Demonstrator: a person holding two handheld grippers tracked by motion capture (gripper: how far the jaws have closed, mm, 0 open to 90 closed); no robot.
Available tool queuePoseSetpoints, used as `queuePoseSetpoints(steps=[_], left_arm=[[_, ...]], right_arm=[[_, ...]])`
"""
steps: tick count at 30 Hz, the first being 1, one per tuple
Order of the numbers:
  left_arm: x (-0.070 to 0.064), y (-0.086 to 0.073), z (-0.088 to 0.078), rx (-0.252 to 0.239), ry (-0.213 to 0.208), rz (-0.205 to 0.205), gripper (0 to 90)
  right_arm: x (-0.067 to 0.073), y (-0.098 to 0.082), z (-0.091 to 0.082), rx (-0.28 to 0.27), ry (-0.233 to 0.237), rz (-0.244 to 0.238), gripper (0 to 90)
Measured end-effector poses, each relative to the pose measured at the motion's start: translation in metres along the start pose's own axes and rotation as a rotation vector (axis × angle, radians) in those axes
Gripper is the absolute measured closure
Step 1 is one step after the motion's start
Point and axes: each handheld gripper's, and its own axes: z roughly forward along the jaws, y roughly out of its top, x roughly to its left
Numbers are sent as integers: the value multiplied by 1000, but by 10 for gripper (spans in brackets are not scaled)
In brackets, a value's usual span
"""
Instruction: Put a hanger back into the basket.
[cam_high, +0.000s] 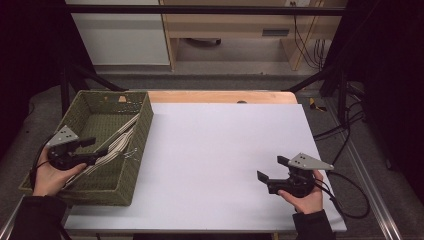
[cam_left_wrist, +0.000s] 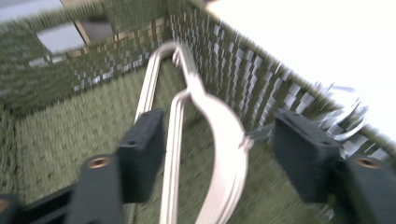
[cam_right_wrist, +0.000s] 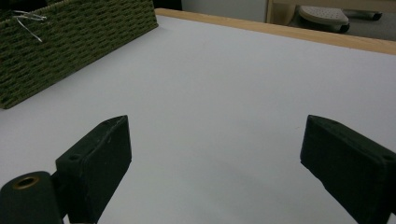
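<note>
A pale lilac-white sheet is laid over a light wooden bench, whose bare edge is seen along the far side. A green woven rectangular basket is set on the near left part of that bench, overhanging its left edge. Beyond the bench, white and light wood cabinets are seen on a grey floor, with black cables lying to the right of the bench.

Inside the basket a bundle of cream-coloured curved clothes hangers is seen, their thin metal hooks lying over the basket wall nearest the sheet. The bundle is long, smooth and arched, lying against that wall.

The left tongs are held apart inside the basket, with the hangers between the pads and not pressed. The right tongs are held wide apart over the sheet, well to the right of the basket, with nothing between them.
</note>
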Motion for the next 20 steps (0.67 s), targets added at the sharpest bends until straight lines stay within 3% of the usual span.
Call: queuePoseSetpoints(steps=[5, 10, 20], left_arm=[[-19, 10, -10, -126, -28, -76, 188], [-40, 15, -13, -179, -47, -100, 134], [-84, 18, -6, -226, -127, -63, 113]], right_arm=[[0, 0, -3, -5, 7, -3, 95], [-1, 1, -5, -18, 2, 5, 95], [-6, -1, -12, -31, -6, -1, 93]])
